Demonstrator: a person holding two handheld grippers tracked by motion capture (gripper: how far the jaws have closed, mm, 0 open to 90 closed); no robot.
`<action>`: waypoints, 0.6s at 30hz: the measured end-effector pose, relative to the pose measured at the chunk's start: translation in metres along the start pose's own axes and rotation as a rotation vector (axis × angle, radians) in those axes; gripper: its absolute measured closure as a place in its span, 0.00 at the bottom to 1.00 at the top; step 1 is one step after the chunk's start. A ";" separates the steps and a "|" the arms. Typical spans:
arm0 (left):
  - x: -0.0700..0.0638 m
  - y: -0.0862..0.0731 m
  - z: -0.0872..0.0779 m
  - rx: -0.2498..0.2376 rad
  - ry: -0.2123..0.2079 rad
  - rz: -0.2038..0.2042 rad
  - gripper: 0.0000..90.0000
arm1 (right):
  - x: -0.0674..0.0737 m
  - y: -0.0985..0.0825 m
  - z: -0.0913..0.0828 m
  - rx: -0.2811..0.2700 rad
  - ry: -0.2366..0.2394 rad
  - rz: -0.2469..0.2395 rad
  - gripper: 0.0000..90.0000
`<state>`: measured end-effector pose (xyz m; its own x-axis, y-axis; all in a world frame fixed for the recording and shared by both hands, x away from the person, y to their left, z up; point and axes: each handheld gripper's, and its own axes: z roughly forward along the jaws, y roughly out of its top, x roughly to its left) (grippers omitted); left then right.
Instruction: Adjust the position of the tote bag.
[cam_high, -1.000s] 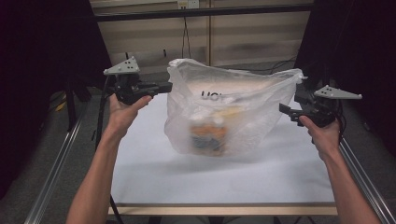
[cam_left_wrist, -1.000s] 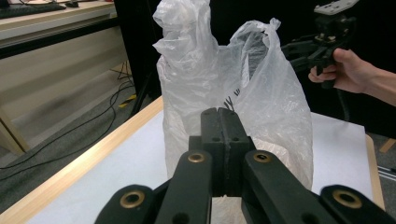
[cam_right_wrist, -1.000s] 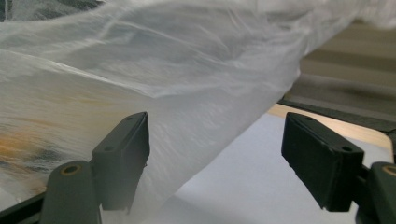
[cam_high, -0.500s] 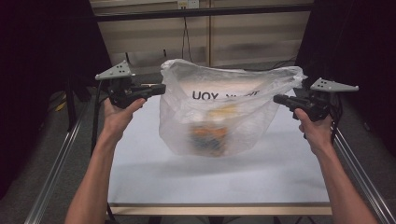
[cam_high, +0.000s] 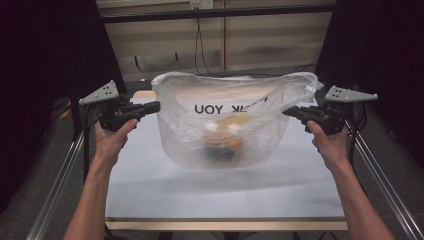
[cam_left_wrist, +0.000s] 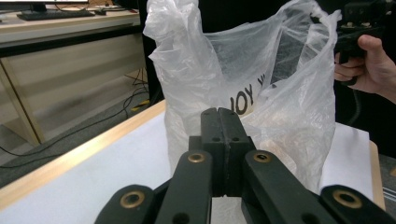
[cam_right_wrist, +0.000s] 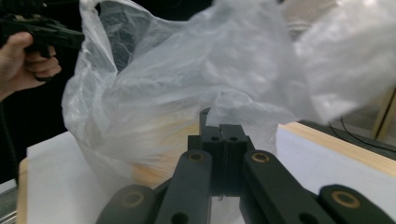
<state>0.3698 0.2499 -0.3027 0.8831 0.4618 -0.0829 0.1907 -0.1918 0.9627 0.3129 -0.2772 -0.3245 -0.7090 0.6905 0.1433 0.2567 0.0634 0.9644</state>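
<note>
A thin clear plastic bag (cam_high: 225, 107) with dark mirrored lettering stands stretched wide over the white table (cam_high: 225, 195). Blurred orange and white items (cam_high: 225, 142) lie in its bottom. My left gripper (cam_high: 157, 105) meets the bag's left side, level with the lettering. Its jaws (cam_left_wrist: 218, 112) are pressed together at the film. My right gripper (cam_high: 285, 112) reaches into the bag's right side, and its jaws (cam_right_wrist: 219, 122) are shut with a fold of plastic (cam_right_wrist: 243, 105) at the tips. Each gripper view shows the other hand beyond the bag (cam_left_wrist: 261, 60).
The table has a wooden front edge (cam_high: 225, 225) and metal rails (cam_high: 55, 190) along both sides. Black curtains hang at left and right. Behind the table are a pale wall and hanging cables (cam_high: 200, 45). A desk with a keyboard (cam_left_wrist: 51, 13) stands farther off.
My left gripper has moved left and a little down, and the bag's left side followed it. The right gripper has come in toward the bag and risen. The bag now spreads wider.
</note>
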 end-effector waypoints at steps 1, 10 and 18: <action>-0.001 -0.002 -0.001 -0.004 -0.005 0.001 1.00 | 0.003 -0.001 0.001 0.000 0.007 -0.006 1.00; -0.005 -0.020 -0.005 0.048 0.021 0.014 1.00 | 0.013 -0.011 0.009 0.052 0.011 -0.022 1.00; -0.006 -0.038 0.001 0.083 -0.005 0.003 1.00 | 0.015 -0.026 0.015 0.082 0.014 -0.025 1.00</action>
<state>0.3579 0.2532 -0.3392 0.8856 0.4571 -0.0817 0.2229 -0.2642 0.9384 0.3056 -0.2577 -0.3512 -0.7246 0.6780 0.1234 0.2916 0.1394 0.9463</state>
